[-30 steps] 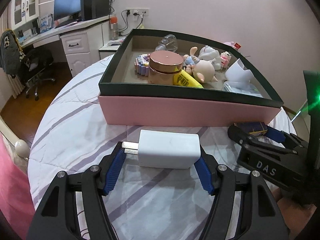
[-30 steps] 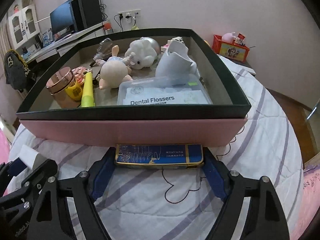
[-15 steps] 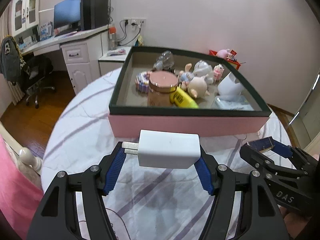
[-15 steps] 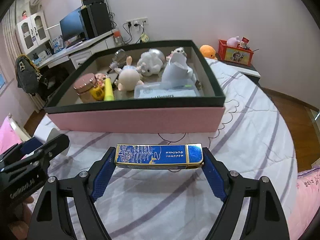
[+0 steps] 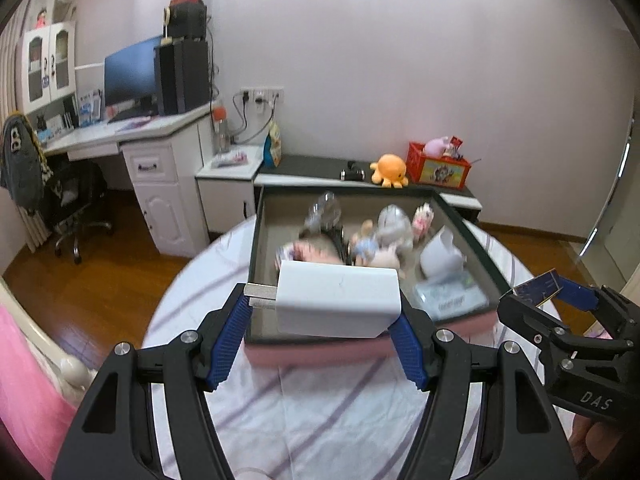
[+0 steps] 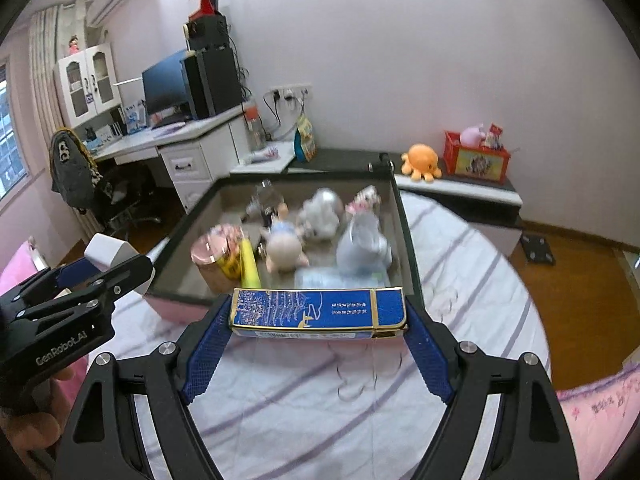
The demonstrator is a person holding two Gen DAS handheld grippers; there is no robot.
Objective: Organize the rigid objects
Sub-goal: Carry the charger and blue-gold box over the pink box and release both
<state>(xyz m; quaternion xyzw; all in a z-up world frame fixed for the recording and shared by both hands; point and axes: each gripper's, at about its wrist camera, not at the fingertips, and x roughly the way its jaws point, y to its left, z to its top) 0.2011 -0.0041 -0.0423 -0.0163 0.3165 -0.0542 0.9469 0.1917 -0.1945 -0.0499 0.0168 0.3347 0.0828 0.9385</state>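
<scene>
My left gripper is shut on a white charger plug and holds it in the air above the near edge of the pink box. My right gripper is shut on a flat blue and gold box, also lifted, in front of the pink box's near rim. The pink box has a dark green rim and holds several items: a rose-gold jar, a yellow tube, small figurines and a white cup. The right gripper shows at the right of the left wrist view.
The box sits on a bed with a white, purple-striped cover. Behind it stand a low cabinet with an orange octopus toy and a red crate, and a white desk with a monitor at the left. Wooden floor surrounds the bed.
Both grippers have risen well above the bed with their objects. The pink box now lies lower and farther off in both views, and more of the room shows.
</scene>
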